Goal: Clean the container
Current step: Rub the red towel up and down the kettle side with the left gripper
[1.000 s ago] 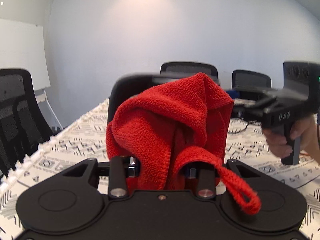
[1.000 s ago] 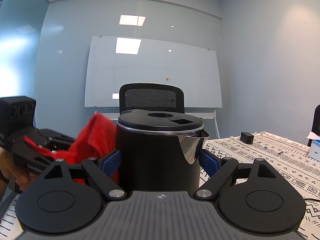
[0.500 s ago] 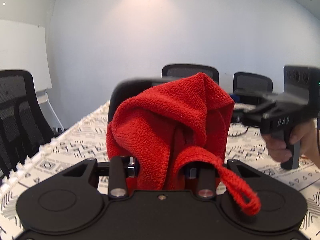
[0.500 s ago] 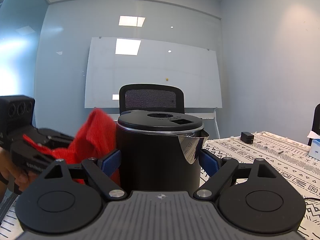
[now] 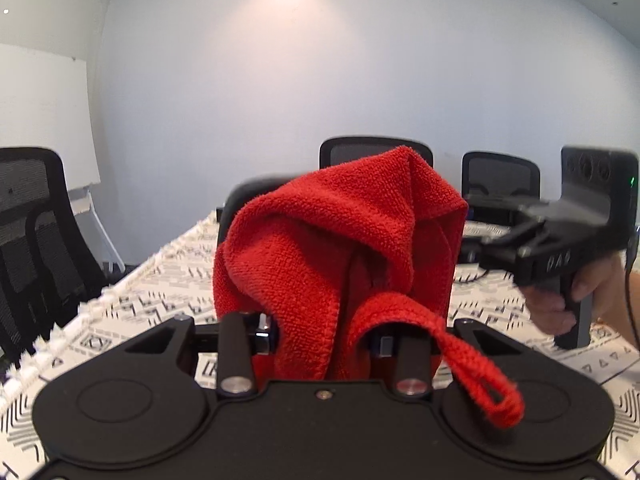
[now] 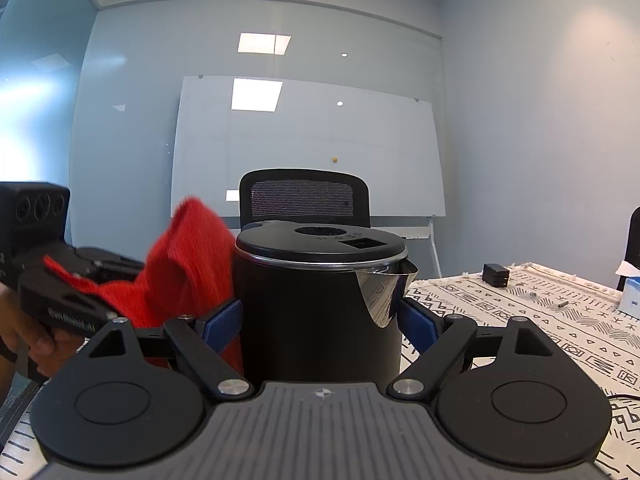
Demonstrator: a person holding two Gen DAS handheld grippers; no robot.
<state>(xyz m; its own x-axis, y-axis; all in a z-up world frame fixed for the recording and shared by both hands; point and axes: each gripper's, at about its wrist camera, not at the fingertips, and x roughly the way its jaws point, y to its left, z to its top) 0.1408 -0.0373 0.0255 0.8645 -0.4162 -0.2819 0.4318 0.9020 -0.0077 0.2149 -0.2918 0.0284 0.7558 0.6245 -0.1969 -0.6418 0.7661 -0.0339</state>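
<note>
The right gripper [image 6: 320,320] has its jaws clamped on the sides of the black kettle [image 6: 318,304], which stands upright with its lid on and its steel spout pointing right, over the patterned surface [image 6: 540,320]. The left gripper [image 5: 324,340] has its jaws pinched on a bunched red cloth [image 5: 340,256], pressed against the kettle's left side, a loop hanging near right.

Meeting room: furnishings and loose items
Patterned tablecloth [image 6: 532,320] covering the table; mesh office chair [image 6: 304,200] standing far centre before a whiteboard [image 6: 308,148]; small black box [image 6: 496,275] and blue tissue box [image 6: 631,300] lying far right.
</note>
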